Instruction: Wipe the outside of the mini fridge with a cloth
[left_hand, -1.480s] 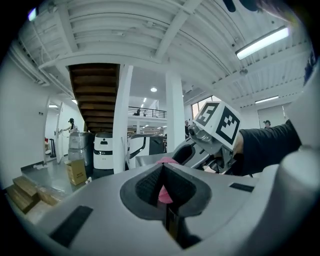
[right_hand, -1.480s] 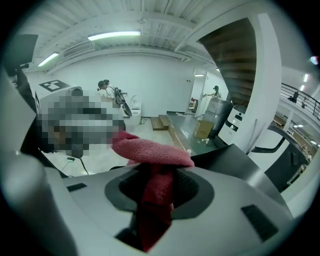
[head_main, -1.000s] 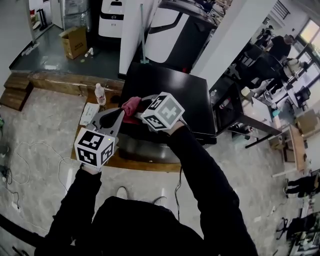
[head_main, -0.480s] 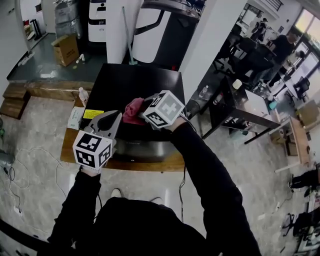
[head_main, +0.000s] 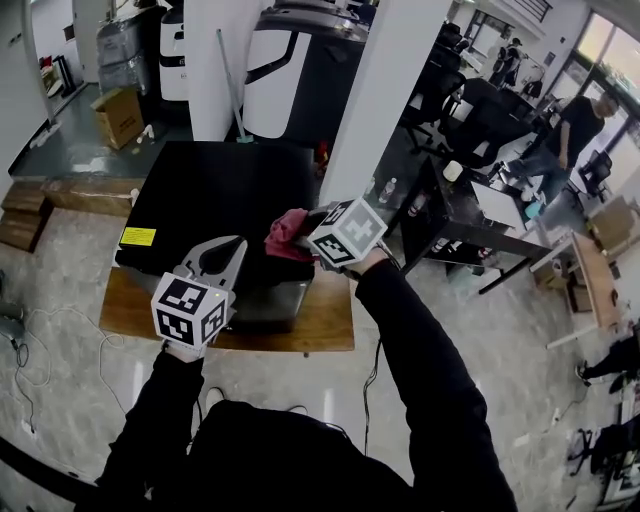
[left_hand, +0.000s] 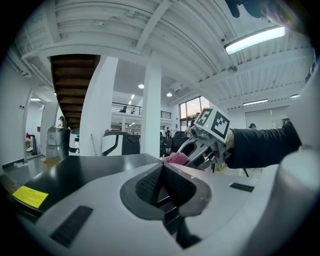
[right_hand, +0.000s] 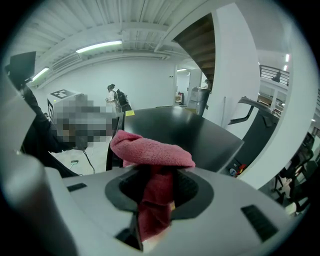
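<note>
Your right gripper (head_main: 306, 238) pinches the cloth (head_main: 284, 232) over the fridge (head_main: 205, 190) top so its bunched end can wipe, while your left gripper (head_main: 232, 247) hovers beside it, closed and empty.

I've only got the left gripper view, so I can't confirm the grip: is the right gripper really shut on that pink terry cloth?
Observer: Yes. The right gripper view shows the right gripper shut on the pink terry cloth, which hangs down between the jaws.
Operator: Where is it over the fridge?
Observer: In the head view it is near the right front corner of the black mini fridge top. I can't tell if it touches.
Operator: What's under the fridge?
Observer: A low wooden platform.
</note>
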